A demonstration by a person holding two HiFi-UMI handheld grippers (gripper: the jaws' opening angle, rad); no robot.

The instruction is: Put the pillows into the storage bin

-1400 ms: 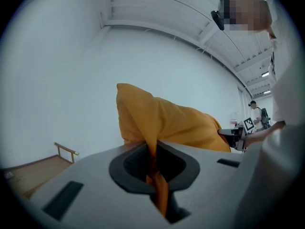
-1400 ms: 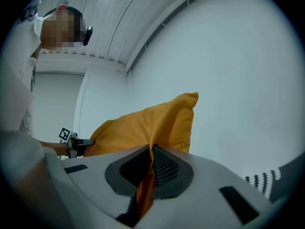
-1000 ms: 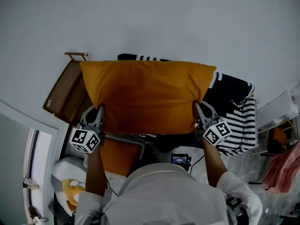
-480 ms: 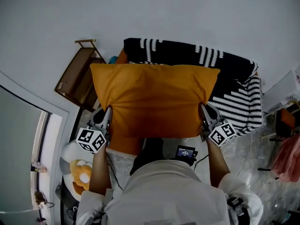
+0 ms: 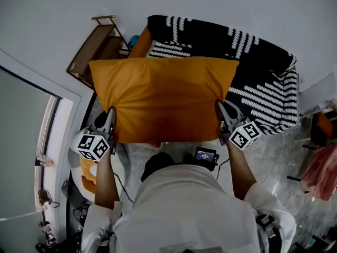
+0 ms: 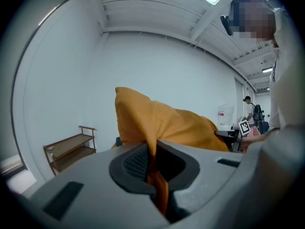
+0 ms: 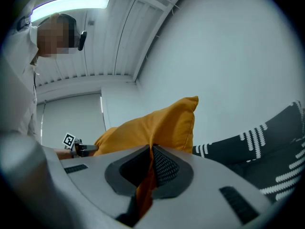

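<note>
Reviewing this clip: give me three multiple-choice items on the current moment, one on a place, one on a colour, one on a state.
1. In the head view, where is the brown wooden shelf rack relative to the large fabric pillow?
A) lower right
B) upper left
C) directly below

2. What colour is the pillow?
A) orange
B) green
C) white

3. The right gripper is:
A) open and empty
B) set down on the floor
C) shut on the pillow

Key:
1 B, the rack stands by the wall beyond the pillow's upper left corner.
2 A, it is orange in all three views.
3 C, pillow fabric is pinched between its fingers.
</note>
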